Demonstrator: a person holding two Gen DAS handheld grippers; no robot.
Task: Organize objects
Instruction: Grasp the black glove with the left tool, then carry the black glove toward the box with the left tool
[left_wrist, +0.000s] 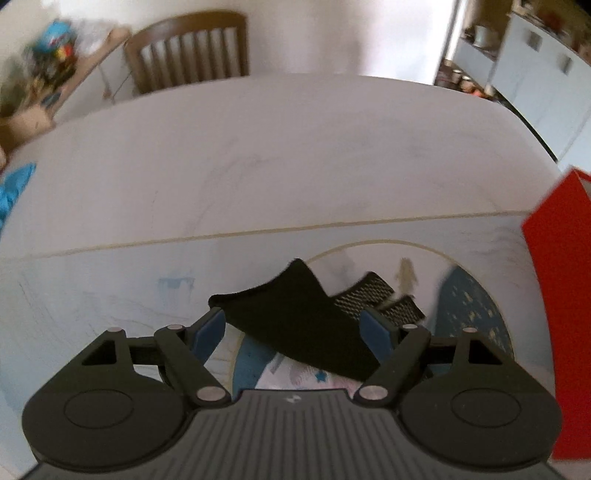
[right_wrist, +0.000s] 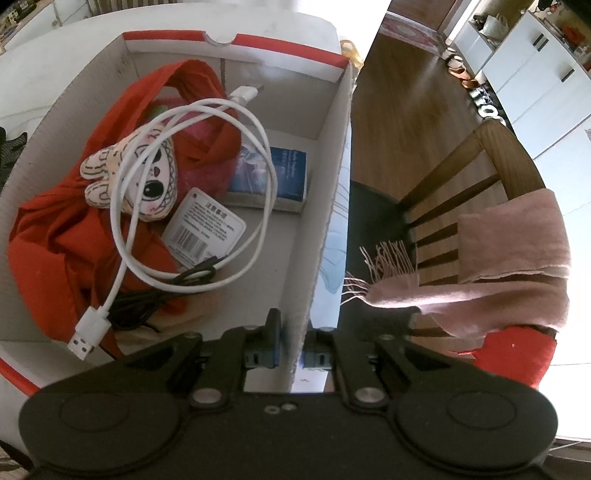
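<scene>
Now the black cloth lies between the spread left hand-held gripper's fingers, untouched.

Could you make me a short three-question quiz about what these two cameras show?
1. True or false: the right tool is clamped on the side wall of the cardboard box.
2. Which cable lies on top of the plush toy? A white USB cable, B yellow rope, C blue hose.
3. What lies between the left tool fingers?

Key: 1 true. 2 A. 3 a black cloth, not yet gripped.
</scene>
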